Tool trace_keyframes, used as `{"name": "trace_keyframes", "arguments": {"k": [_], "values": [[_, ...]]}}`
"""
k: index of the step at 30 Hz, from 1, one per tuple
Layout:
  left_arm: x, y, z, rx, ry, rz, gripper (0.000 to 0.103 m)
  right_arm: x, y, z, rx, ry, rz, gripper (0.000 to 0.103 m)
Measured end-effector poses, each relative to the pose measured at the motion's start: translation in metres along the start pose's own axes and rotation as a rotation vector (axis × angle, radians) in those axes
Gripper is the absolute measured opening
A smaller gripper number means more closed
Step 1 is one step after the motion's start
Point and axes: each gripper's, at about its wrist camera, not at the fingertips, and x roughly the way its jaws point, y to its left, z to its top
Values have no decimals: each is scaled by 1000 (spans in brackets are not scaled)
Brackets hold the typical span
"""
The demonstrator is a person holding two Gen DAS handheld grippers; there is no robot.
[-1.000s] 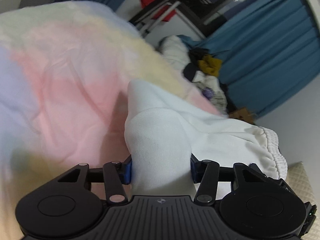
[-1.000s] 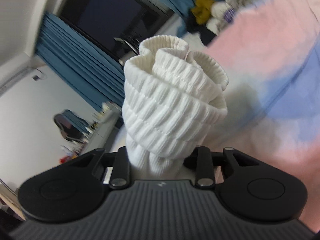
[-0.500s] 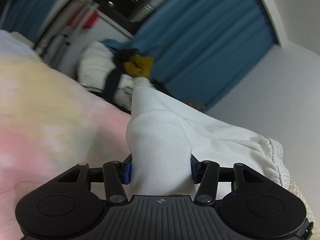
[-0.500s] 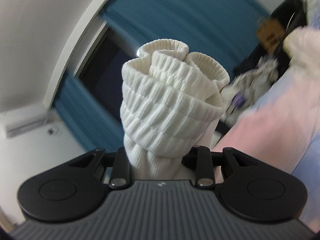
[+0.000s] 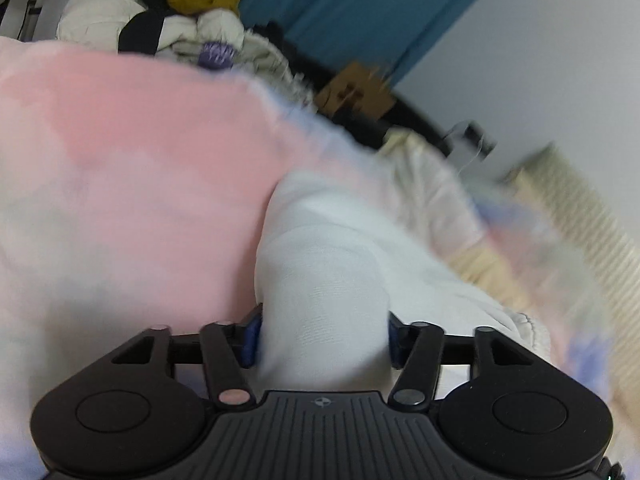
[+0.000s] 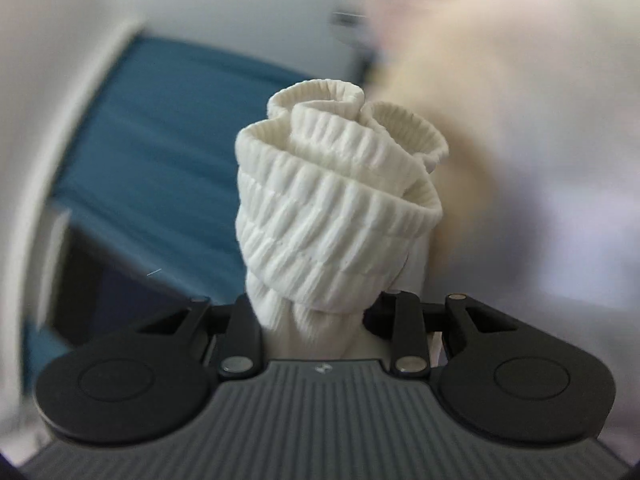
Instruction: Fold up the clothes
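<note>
Left wrist view: a pink, pastel-patched blanket point(image 5: 132, 152) fills nine to eleven o'clock. A heap of clothes point(image 5: 168, 16) lies at eleven, a blue curtain point(image 5: 360, 4) at twelve and a cardboard box point(image 5: 356, 92) at one. The left gripper point(image 5: 323, 340), at six, has a fold of the white garment point(image 5: 320, 280) between its blue pads point(image 5: 251, 340); the jaws are opening, the cloth still filling the gap. Right wrist view: the right gripper point(image 6: 314, 320), at six, is clamped on the garment's ribbed cuff point(image 6: 332, 208), bunched upright at centre.
</note>
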Motion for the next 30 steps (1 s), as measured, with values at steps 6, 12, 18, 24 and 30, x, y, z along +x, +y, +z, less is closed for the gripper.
{"name": "trace_keyframes", "arguments": {"k": [6, 12, 18, 24, 30], "values": [[15, 12, 7, 15, 47, 2, 66, 5, -30, -2, 122, 7, -62, 33], [-46, -7, 6, 117, 53, 76, 68, 0, -20, 0, 132, 28, -116, 43], [-124, -26, 6, 189, 14, 90, 71, -52, 19, 2, 95, -106, -239, 72], [-208, -60, -3, 315, -40, 147, 78, -98, 101, 4, -245, -161, -208, 72], [-296, -91, -18, 401, -98, 170, 82, -152, 187, -10, -568, -121, -151, 72]]}}
